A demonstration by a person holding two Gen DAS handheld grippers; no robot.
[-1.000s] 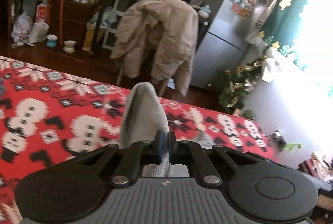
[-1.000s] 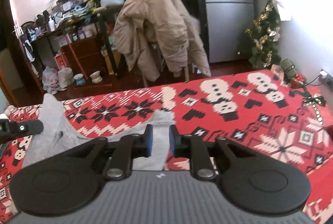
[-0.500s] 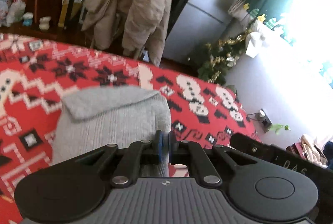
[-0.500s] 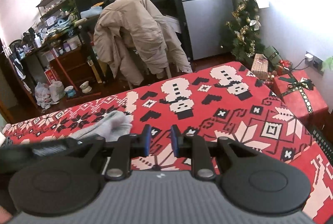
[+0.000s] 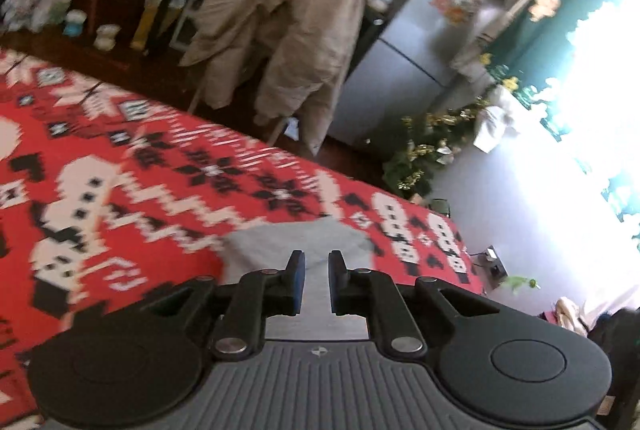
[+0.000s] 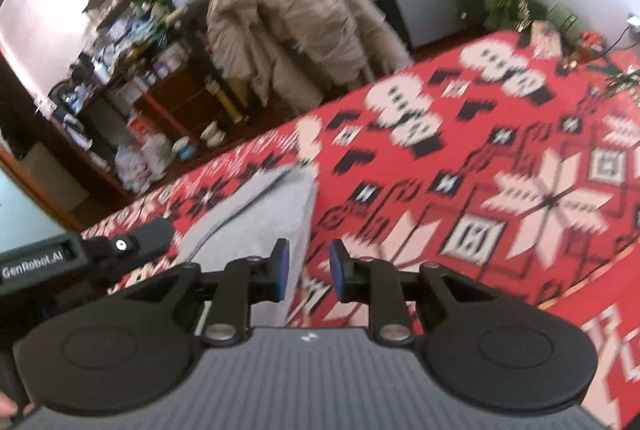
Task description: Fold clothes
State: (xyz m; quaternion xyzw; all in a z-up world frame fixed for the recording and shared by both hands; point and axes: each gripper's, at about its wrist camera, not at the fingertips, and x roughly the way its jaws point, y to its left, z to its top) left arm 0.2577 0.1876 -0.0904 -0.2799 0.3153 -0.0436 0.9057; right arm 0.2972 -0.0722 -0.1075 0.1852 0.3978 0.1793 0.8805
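garment (image 5: 296, 242), grey and folded, lies flat on the red blanket (image 5: 120, 190). left gripper (image 5: 317, 272) hovers right over its near part, jaws apart and holding nothing, so the cloth is straight ahead of it. right gripper (image 6: 308, 266) is also released and empty; there the garment (image 6: 264, 214) lies ahead and to its left, its right edge just beside the left finger. long axis runs away from both tools. i judge the left one is nearer for the next grasp.
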